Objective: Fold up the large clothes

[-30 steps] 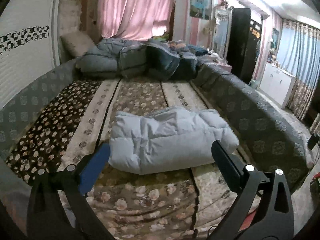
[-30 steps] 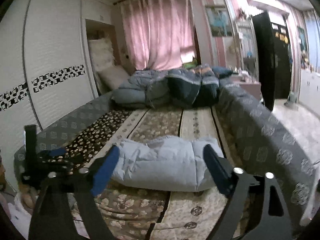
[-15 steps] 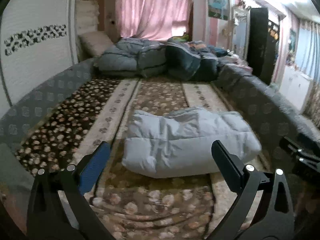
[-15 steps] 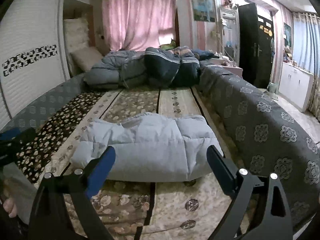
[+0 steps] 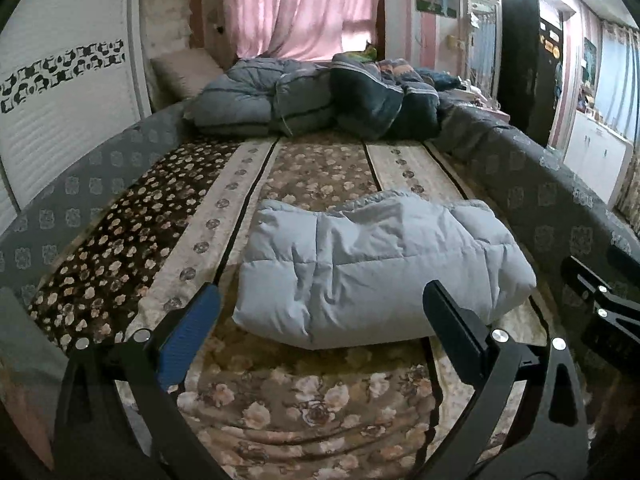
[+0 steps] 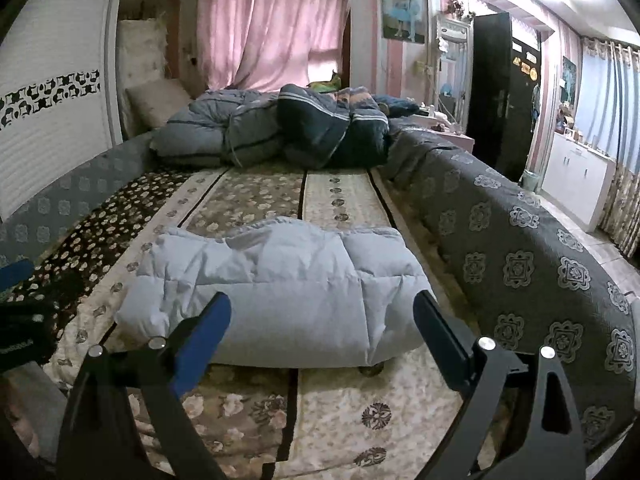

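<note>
A pale blue padded jacket (image 5: pixel 380 264) is seen lying in a thick folded bundle on the bed (image 5: pixel 320 400), near the bed's right side and well apart from the heap of quilts (image 5: pixel 312 100) at the far end. Both tongs are held wide apart and grasp nothing: the left tongs (image 5: pixel 320 320) hang short of the bundle's near edge, and the right tongs (image 6: pixel 320 328) are framed about its near right part, with no contact shown.

The jacket is judged to be light for its bulk, soft and springy, so that a fold is likely to puff open again unless it is pressed flat. Its shell looks smooth and may well slip between narrow fingers; a deep bite on a doubled edge or a stitched seam would be safer than a pinch on a single puffed panel. The two near corners are judged the best holds, one for each side, should the bundle need lifting or squaring. Nothing fragile is seen.
</note>
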The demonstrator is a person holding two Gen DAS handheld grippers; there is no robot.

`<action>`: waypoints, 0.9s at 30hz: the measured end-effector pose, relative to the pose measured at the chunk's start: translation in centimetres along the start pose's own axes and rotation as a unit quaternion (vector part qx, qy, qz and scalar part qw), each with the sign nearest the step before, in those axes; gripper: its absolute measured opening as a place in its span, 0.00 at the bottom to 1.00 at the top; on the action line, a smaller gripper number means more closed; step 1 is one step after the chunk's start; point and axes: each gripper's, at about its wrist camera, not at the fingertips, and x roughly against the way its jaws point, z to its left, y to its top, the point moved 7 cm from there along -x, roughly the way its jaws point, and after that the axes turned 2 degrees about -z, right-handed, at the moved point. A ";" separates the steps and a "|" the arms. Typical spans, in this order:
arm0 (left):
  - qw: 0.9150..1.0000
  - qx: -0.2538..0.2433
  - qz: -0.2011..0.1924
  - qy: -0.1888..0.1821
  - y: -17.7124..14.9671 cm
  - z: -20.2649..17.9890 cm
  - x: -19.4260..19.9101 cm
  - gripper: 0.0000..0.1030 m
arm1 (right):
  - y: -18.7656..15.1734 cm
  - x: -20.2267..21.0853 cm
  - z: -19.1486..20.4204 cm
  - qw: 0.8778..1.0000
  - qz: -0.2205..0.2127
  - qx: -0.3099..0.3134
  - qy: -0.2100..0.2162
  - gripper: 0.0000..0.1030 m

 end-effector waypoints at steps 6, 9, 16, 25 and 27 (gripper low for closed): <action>1.000 -0.021 -0.001 0.010 -0.4 -0.9 -0.7 0.97 | -0.6 -1.0 0.1 1.000 0.016 0.002 0.005 0.90; 1.000 -0.021 0.001 0.010 -0.4 -0.9 -0.9 0.97 | -0.6 -1.4 0.4 1.000 0.019 0.007 0.005 0.90; 1.000 -0.009 0.004 0.012 -0.3 -0.8 -1.3 0.97 | -0.3 -2.0 0.7 1.000 0.019 0.019 0.000 0.90; 1.000 0.006 0.020 0.014 -0.8 -0.7 -2.2 0.97 | -0.7 -2.8 1.2 0.999 0.031 0.027 0.006 0.90; 1.000 0.005 0.023 0.011 -0.9 -0.9 -2.2 0.97 | -0.7 -2.8 1.3 0.999 0.032 0.028 0.008 0.90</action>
